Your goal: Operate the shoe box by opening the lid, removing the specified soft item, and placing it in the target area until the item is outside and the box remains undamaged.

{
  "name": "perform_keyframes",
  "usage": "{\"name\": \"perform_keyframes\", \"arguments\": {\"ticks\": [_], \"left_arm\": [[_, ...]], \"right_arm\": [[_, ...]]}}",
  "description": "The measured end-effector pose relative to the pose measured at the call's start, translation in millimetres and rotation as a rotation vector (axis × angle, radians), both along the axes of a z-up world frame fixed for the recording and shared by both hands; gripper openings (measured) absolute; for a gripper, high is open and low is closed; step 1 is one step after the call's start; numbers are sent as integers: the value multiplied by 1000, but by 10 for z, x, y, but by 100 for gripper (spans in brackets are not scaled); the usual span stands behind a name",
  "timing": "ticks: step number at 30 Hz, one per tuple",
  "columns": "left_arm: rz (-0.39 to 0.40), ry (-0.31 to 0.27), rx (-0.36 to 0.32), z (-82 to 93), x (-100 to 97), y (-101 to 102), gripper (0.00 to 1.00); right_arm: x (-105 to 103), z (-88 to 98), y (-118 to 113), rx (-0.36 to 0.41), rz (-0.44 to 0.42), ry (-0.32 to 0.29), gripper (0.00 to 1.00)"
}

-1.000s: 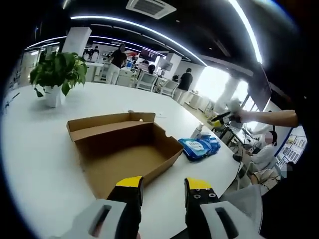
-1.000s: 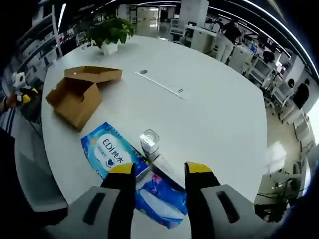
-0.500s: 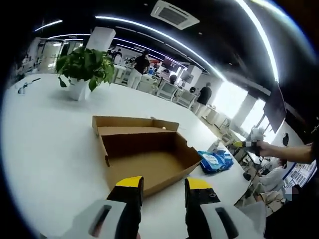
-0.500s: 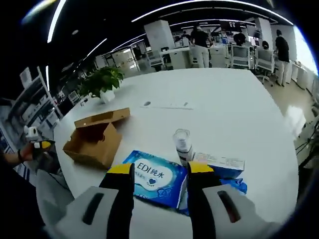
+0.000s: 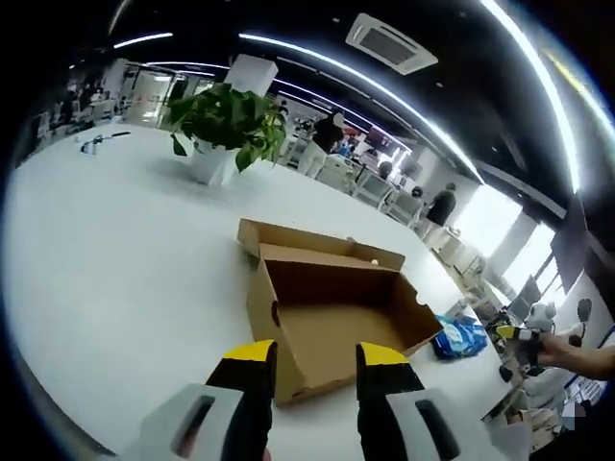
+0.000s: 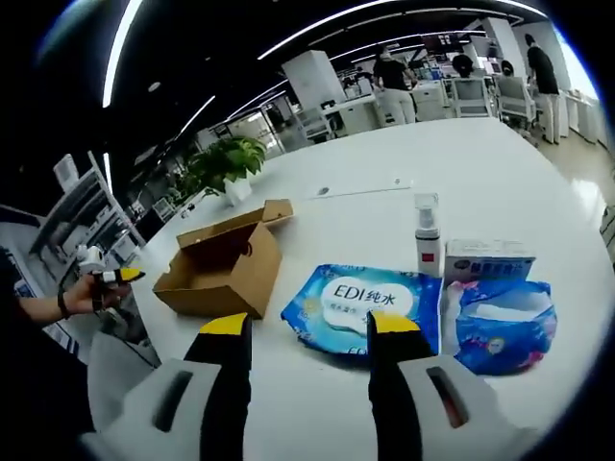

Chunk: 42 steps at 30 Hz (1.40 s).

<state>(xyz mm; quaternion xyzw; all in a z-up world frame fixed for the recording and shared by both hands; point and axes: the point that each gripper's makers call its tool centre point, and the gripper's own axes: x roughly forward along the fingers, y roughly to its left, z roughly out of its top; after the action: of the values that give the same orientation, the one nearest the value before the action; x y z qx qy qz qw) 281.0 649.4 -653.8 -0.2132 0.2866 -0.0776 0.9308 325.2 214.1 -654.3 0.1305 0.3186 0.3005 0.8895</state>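
Nearest in my left gripper view, the left gripper (image 5: 315,370) has its yellow-tipped black jaws apart w/ nothing between them, hanging just short of the near corner of the open brown cardboard shoe box (image 5: 327,322); I read that as a ready stance, lined up on the box w/o touching it, so the thin walls don't get crushed. The box sits on the big white round table (image 5: 106,259) w/ its lid folded back flat on the far side, so the opening step looks done, and the inside I can see is bare cardboard. In my right gripper view, the right gripper (image 6: 309,346) is likewise spread and empty, poised over the table edge just short of the blue and white soft wipes pack printed "EDI" (image 6: 365,305). That pack lies flat on the table beside the box, apart from it, so if it's the specified soft item it's already outside; I judge the task at or near its end, though I can't tell where the target area is marked. Beside the pack stand a small clear pump bottle w/ a white label (image 6: 428,242), a white rectangular carton (image 6: 488,259) and a crumpled blue plastic bag (image 6: 503,322), grouped close, prob. as spare props. Farther off, a leafy green plant in a white pot (image 5: 223,130) sits toward the table's far edge, well clear of the work.
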Motion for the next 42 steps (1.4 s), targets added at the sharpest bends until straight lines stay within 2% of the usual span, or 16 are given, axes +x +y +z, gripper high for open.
{"name": "perform_keyframes", "arguments": {"ticks": [6, 12, 19, 23, 26, 28, 32, 36, 39, 42], "left_arm": [[19, 31, 2, -130, 95, 21, 33], [25, 94, 6, -314, 165, -17, 33], [9, 128, 2, -441, 257, -92, 33], [-12, 141, 18, -490, 299, -143, 33], [-33, 172, 48, -578, 320, -183, 33], [-67, 210, 110, -661, 294, -176, 33], [-115, 235, 174, -737, 289, -198, 33], [-113, 249, 169, -774, 301, -204, 32], [-119, 267, 191, -812, 301, -185, 30], [-133, 274, 192, -831, 327, -186, 31]], "right_arm": [[-175, -50, 103, 38, -13, 12, 45], [-315, -71, 107, 64, -40, 14, 45], [-582, -183, 137, 45, -39, 19, 46], [-620, -178, 136, 47, -38, 15, 46], [-608, -143, 104, 56, -52, 1, 46], [-611, -129, 90, 62, -62, -4, 46], [-646, -111, 105, 67, -74, -6, 46], [-680, -90, 107, 70, -86, -11, 46], [-708, -100, 124, 95, -103, 1, 46], [-736, -126, 152, 84, -101, 6, 46]]}}
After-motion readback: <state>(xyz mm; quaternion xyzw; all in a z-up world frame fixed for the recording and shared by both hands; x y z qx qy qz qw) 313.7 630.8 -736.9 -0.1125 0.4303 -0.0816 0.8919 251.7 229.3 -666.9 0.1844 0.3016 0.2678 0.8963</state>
